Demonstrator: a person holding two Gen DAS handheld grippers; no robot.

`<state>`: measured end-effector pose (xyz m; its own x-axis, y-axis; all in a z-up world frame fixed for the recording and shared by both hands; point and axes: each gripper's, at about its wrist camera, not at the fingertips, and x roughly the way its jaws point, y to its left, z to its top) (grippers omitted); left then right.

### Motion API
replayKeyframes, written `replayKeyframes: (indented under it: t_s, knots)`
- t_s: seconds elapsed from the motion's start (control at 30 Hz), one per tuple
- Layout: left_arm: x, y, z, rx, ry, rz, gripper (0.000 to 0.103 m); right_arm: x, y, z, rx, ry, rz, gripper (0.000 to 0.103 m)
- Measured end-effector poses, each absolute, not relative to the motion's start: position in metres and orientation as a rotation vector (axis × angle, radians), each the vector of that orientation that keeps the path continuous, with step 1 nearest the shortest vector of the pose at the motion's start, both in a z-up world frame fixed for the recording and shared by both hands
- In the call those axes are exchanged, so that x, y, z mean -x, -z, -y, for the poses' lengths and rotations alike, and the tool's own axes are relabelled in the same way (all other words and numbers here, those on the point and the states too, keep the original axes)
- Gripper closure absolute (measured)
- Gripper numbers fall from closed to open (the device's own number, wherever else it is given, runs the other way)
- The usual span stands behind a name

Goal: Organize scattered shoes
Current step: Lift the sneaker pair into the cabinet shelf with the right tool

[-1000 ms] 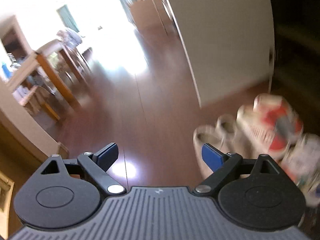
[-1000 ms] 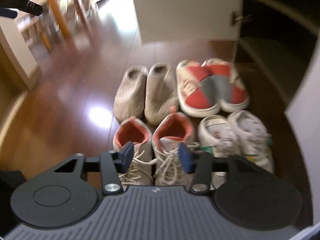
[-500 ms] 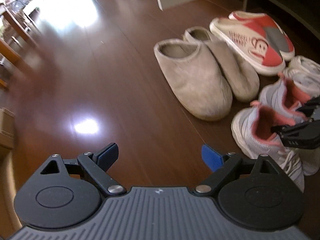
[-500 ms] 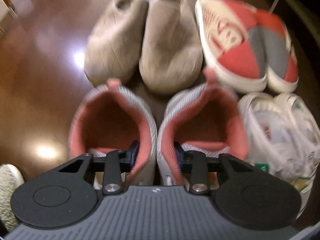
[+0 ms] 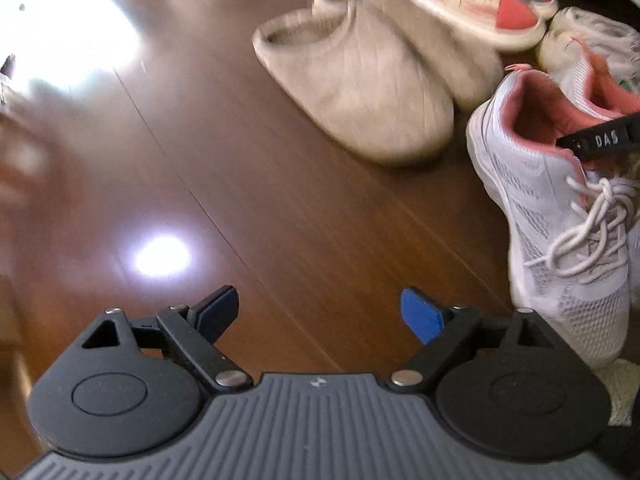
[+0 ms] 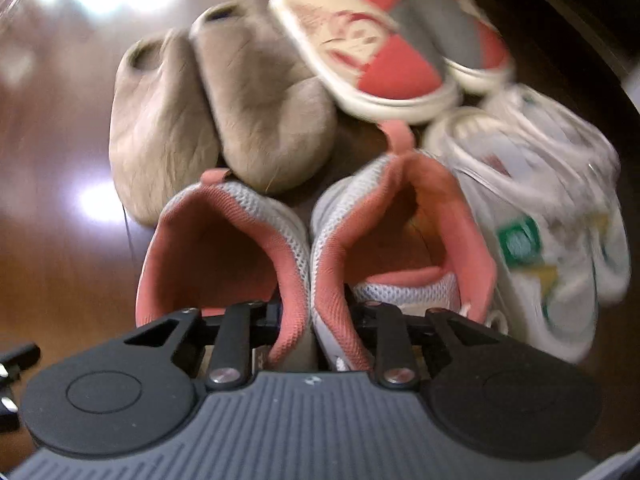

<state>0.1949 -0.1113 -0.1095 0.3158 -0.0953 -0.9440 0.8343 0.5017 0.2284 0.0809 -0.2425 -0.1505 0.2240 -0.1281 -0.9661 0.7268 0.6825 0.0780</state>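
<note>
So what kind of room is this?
Probably a home entryway or hallway: glossy dark wooden floor, with fuzzy beige slippers, red-and-grey slippers and pink-lined grey mesh sneakers lined up in pairs.

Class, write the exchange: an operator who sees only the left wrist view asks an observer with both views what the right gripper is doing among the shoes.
Operator: A black finger sits in the near pink-lined sneaker. Where is the other one?
Observer: Inside the second pink-lined sneaker; the right gripper straddles both inner collars.
Operator: Are the collars apart?
Observer: No, they are pressed together between the fingers.
Operator: What lies right of that pair?
Observer: Two white sneakers, side by side.
</note>
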Motion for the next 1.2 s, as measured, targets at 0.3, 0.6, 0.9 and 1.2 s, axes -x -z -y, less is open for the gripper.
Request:
replayKeyframes:
  t_s: [0.3, 0.6, 0.9, 1.2]
  knots:
    - [-0.189, -0.088, 0.134, -0.838, 0.800, -0.935, 0.013, -0.090, -0.067, 0.285, -0.828, 0.826, -0.988, 0.082]
    - [-0.218, -0.259, 0.184, -0.708, 0.840, -0.830, 0.012, -0.128, -0.286, 0.384, -0.784, 1.028, -0.628, 0.082]
    - [-0.218, -0.235, 0.288, -0.733, 1.282, -0.526, 0.012, -0.160, -0.355, 0.491, -0.765, 1.378, -0.374, 0.081]
    - [-0.224, -0.222, 0.411, -0.661, 1.648, -0.290, 0.012, -0.173, -0.343, 0.557, -0.762, 1.578, -0.369, 0.081]
